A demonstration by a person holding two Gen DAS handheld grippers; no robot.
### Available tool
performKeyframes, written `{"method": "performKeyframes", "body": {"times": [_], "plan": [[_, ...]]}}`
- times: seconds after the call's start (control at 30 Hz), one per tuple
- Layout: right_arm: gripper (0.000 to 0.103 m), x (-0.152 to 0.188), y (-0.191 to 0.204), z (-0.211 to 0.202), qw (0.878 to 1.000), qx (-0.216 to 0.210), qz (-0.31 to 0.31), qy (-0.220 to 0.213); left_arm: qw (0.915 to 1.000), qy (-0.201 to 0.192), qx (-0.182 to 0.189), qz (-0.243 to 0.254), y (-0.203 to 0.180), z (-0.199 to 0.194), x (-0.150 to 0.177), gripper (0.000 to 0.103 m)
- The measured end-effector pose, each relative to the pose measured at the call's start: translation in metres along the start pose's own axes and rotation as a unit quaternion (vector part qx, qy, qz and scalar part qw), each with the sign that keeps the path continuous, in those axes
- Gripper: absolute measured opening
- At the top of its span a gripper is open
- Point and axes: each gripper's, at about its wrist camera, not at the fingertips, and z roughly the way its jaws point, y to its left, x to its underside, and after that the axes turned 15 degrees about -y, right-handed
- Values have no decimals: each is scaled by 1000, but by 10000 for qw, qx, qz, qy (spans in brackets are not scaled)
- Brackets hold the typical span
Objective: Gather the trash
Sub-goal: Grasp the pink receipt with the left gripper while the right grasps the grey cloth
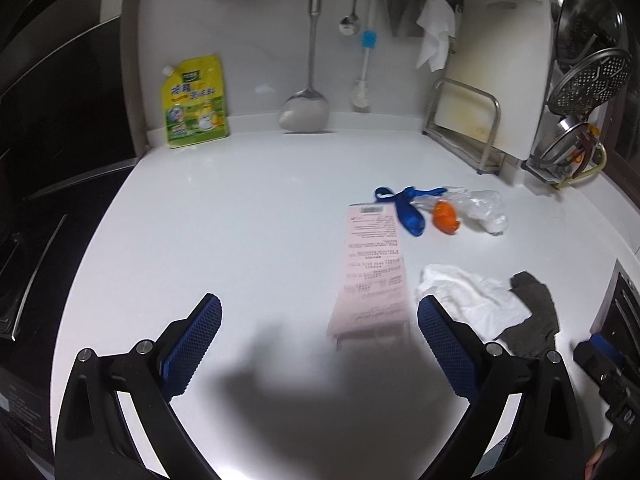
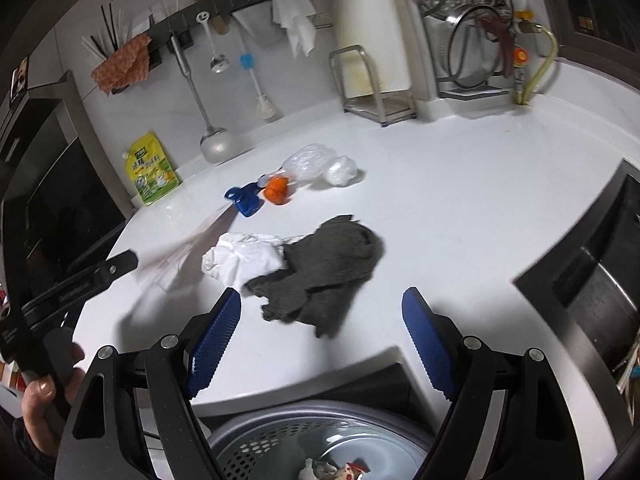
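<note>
Most of the trash is still out on the white counter [image 1: 240,208]. In the left wrist view, a long pink receipt [image 1: 372,272] lies in the middle of the frame. Above it and to the right sit a blue floppy thing [image 1: 408,216], an orange lump [image 1: 446,216] and a crumpled clear plastic bag [image 1: 486,208]. Lower right are a white crumpled tissue [image 1: 472,296] and a gray cloth [image 1: 532,316], touching each other.

The left gripper [image 1: 318,344] is wide open and holds nothing. The near end of the receipt lies between its fingers, closer to the right one. The receipt looks blurry, so I cannot tell if it is being touched.

The right gripper [image 2: 322,336] is wide open too, and empty. It hangs near the gray cloth [image 2: 324,268].

Only the right wrist view shows the bin [image 2: 320,436], at the bottom of the frame, just under the counter edge. A few bits already lie inside it. So I think the job has started, but most of it is left. That view also shows a hand [image 2: 40,400] at the lower left and a dark sink [image 2: 592,280] on the right side.

Only the left wrist view shows the print on the receipt.
</note>
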Motion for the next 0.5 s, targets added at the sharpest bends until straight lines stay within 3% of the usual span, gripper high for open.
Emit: {"method": "performKeyframes", "body": {"times": [0.23, 0.5], "plan": [[79, -4, 9, 19, 9995, 212, -251, 36, 9998, 70, -164, 49, 32, -11, 13, 97], [79, -9, 1, 46, 9969, 665, -401, 160, 9998, -76, 107, 154, 22, -4, -7, 97]]}}
